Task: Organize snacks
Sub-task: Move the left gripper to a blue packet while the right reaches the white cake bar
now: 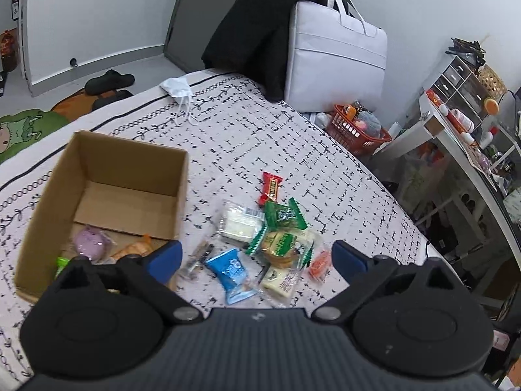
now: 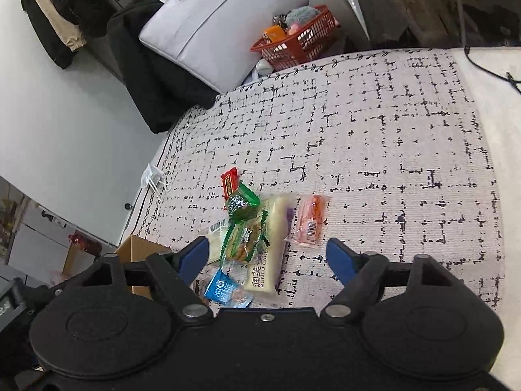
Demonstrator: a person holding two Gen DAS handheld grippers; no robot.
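A brown cardboard box (image 1: 130, 166) stands open on the patterned bedspread (image 1: 293, 137), with a purple snack (image 1: 89, 241) and an orange packet (image 1: 136, 249) inside. To its right lies a heap of snacks: a red bar (image 1: 270, 187), a green packet (image 1: 285, 215), a white cake (image 1: 239, 224), a blue packet (image 1: 232, 272) and an orange-pink packet (image 1: 320, 264). My left gripper (image 1: 255, 255) hovers open above the heap, holding nothing. My right gripper (image 2: 268, 255) is open too, over the cream cake pack (image 2: 268, 251), the blue packet (image 2: 224, 288) and the green packet (image 2: 242, 203).
A white face mask (image 1: 177, 88) lies near the bed's far edge. A white bag (image 1: 335, 55) and black clothing (image 1: 260, 29) lean at the bed's head. An orange basket (image 1: 356, 130) and a cluttered shelf (image 1: 456, 123) stand beside the bed. Slippers (image 1: 109, 81) are on the floor.
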